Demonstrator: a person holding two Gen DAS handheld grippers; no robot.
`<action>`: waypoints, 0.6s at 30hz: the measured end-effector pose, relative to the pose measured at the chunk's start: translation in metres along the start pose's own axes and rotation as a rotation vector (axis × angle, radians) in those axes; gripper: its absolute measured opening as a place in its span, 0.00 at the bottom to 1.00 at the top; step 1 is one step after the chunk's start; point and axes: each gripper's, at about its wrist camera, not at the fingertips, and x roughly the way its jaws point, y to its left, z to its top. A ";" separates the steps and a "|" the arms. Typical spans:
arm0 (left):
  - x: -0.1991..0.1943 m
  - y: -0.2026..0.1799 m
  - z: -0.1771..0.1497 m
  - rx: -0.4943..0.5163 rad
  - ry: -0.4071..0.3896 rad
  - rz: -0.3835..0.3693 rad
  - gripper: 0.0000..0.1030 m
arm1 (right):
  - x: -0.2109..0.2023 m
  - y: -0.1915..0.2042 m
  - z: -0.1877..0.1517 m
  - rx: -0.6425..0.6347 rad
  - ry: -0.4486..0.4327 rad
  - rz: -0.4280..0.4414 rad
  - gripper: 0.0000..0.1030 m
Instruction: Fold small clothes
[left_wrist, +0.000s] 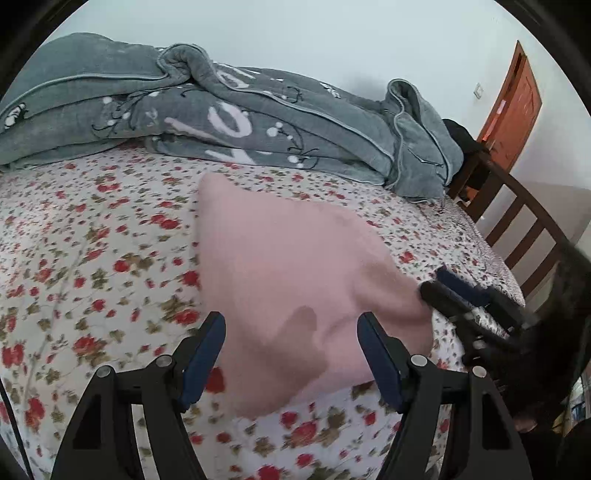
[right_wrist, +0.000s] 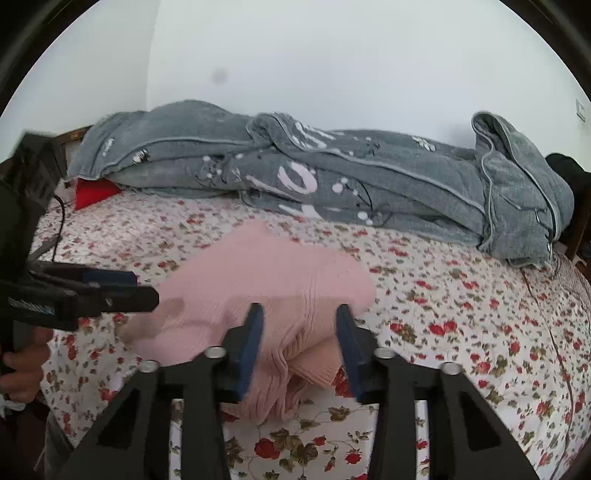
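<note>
Here the pink ribbed knit garment (left_wrist: 295, 280) lies partly folded mid-bed on the floral bedsheet (left_wrist: 92, 258). Left gripper (left_wrist: 291, 354) gapes empty over its 6 o'clock edge. Right gripper (right_wrist: 300, 347) straddles, unclamped, the 6 o'clock bunched fold; next, probably pinch there.

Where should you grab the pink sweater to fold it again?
Probably the ribbed hem bunched at the near edge of the pink sweater. Come from the near side, low over the floral sheet; the open right gripper already straddles that thicker folded edge.

White wall (right_wrist: 332, 55), orange door (left_wrist: 513, 107)
</note>
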 end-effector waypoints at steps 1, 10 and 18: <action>0.004 -0.002 0.000 0.005 0.006 0.000 0.64 | 0.004 0.000 -0.003 0.006 0.018 0.000 0.23; 0.017 0.005 -0.006 0.003 0.054 -0.007 0.30 | 0.027 -0.001 -0.020 0.028 0.130 -0.004 0.14; 0.004 0.014 0.022 -0.011 -0.014 -0.032 0.30 | 0.012 -0.017 0.015 0.070 0.038 0.040 0.15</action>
